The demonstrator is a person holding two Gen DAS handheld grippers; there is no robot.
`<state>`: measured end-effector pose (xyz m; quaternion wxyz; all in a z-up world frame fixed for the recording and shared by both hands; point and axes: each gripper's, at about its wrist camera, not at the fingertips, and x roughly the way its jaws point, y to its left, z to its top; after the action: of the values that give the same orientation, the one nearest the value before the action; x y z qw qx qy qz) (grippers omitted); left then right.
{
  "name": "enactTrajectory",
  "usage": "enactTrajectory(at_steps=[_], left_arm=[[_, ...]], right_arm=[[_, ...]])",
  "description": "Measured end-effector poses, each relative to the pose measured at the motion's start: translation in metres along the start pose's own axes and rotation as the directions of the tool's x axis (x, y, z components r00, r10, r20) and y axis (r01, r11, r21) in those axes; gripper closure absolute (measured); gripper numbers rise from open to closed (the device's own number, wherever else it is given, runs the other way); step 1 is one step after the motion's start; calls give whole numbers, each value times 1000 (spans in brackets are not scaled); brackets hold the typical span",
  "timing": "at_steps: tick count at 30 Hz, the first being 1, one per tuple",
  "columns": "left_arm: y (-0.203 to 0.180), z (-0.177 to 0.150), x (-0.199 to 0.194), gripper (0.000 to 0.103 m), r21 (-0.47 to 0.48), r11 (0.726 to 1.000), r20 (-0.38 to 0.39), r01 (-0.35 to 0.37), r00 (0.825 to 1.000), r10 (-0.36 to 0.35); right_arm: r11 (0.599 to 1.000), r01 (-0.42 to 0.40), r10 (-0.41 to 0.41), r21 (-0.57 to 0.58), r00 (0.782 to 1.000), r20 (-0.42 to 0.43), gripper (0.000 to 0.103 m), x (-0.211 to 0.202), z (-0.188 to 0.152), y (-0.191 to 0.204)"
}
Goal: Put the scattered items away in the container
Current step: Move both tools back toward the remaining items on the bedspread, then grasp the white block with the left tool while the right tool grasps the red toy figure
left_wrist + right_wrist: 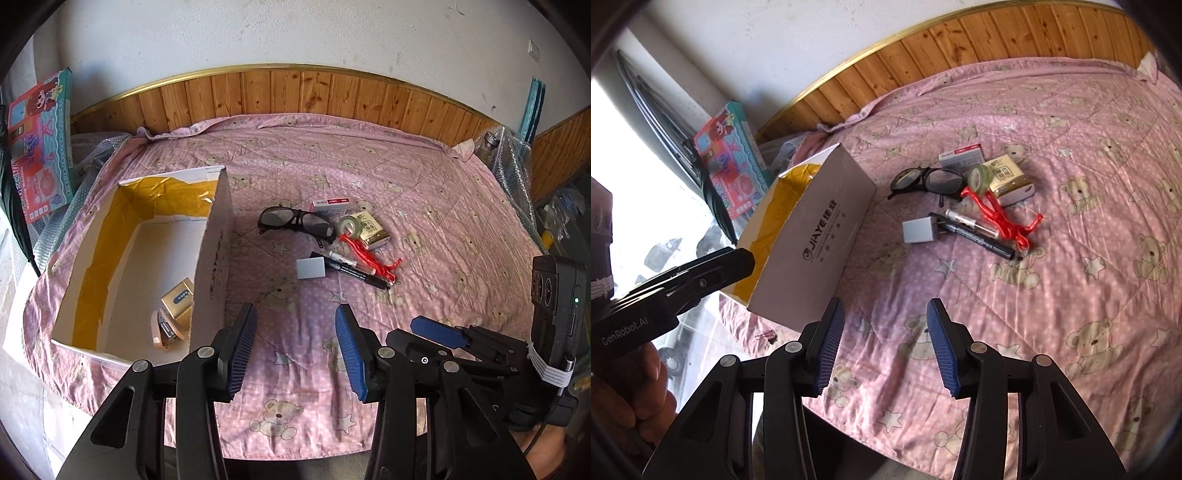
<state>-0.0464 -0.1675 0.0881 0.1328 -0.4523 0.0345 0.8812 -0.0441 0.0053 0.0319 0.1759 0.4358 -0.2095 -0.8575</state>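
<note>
An open white cardboard box [212,258] [816,236] with yellow lining sits at the left of the pink bed cover; a gold device [179,301] and a pink stapler [166,332] lie inside. Scattered to its right are black glasses [295,221] [925,182], a grey charger cube [312,267] [919,230], a black marker [356,273] [979,236], a red cord [369,258] [1001,214], a tape roll [349,225] [979,177], a tissue pack [373,230] [1010,182] and a small red-and-white box [330,206] [962,157]. My left gripper [295,350] and right gripper [884,349] are open and empty, short of the items.
A wooden headboard [295,92] backs the bed. A colourful toy box [37,147] [733,162] leans at the left. The other gripper shows at the right edge [443,332] and at the left [683,280]. A binder clip [767,336] lies by the bed's near edge.
</note>
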Motion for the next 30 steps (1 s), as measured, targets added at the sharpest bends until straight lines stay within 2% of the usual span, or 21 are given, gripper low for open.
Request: enactTrajectory(at_steps=[7, 14, 23, 30], left_arm=[[-13, 10, 37, 57, 3, 1000, -58, 24, 998, -24], [-17, 18, 86, 56, -32, 998, -127, 60, 990, -64], [-13, 31, 146, 55, -62, 995, -190, 74, 978, -85], [-9, 38, 192, 55, -73, 994, -231, 79, 969, -94]], right_arm=[[999, 29, -28, 24, 999, -24, 63, 14, 7, -27], [997, 62, -60, 48, 997, -56, 63, 35, 18, -56], [994, 105, -103, 16, 990, -91, 63, 70, 38, -76], [988, 153, -152, 2, 985, -83, 63, 90, 54, -91]])
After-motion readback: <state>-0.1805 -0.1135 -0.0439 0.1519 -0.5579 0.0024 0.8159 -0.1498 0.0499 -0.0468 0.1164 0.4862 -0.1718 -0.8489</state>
